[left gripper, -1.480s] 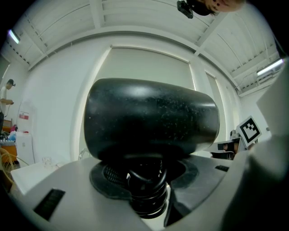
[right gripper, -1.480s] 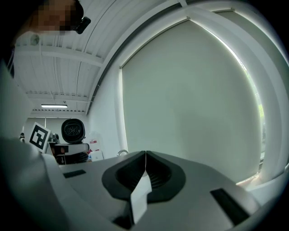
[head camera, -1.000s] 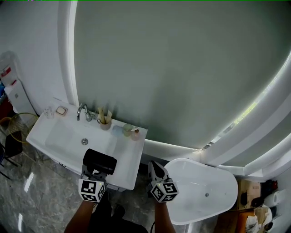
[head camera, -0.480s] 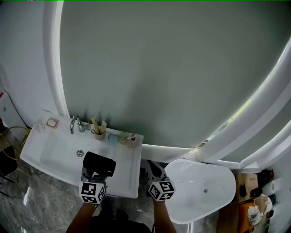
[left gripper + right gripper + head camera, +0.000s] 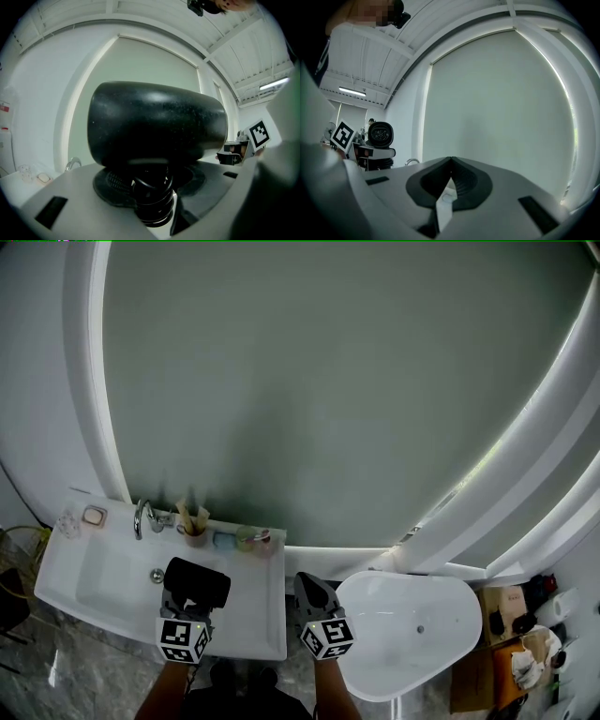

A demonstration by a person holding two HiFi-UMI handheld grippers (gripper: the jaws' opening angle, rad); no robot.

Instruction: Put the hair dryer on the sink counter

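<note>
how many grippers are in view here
2. The left gripper is low on the left, over the sink counter, shut on the black hair dryer. The right gripper is beside it, between counter and bathtub, shut and empty. None looks hidden.

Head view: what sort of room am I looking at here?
Most likely a bathroom. There is a white sink counter with a faucet at its back edge, and a white bathtub stands right beside the counter.

hair dryer (image 5: pixel 197 582) over sink counter (image 5: pixel 258 610), bathtub (image 5: pixel 459 615) to its right
</note>
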